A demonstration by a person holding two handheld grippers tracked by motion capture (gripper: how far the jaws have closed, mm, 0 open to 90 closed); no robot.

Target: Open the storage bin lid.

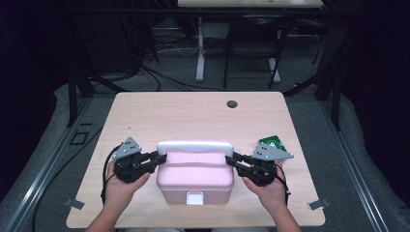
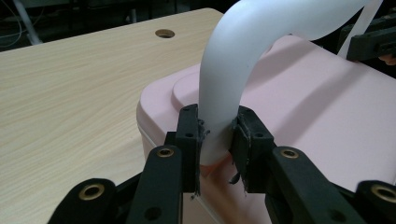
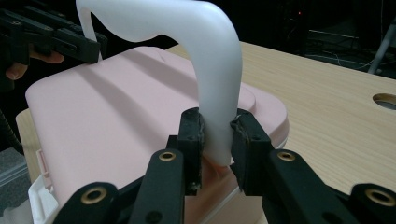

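The left gripper (image 2: pixel 215 135) pinches one end of the pink box's (image 1: pixel 195 175) white handle (image 1: pixel 194 146); the right gripper (image 3: pixel 217 140) clamps the other end, jaws narrowly spread.

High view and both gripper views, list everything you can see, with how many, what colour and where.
Box: one, pink, near middle of the table, lid shut.
Handle: one, white, arched over the box's far edge.
Latch: one, white, box's near face.
Packet: one, green, right of the box, behind the right gripper.
Table: one, light wood, with a dark hole near its far edge.
Left gripper: black, shut on the handle's left end.
Right gripper: black, shut on the handle's right end.
Hands: two, behind the grippers.
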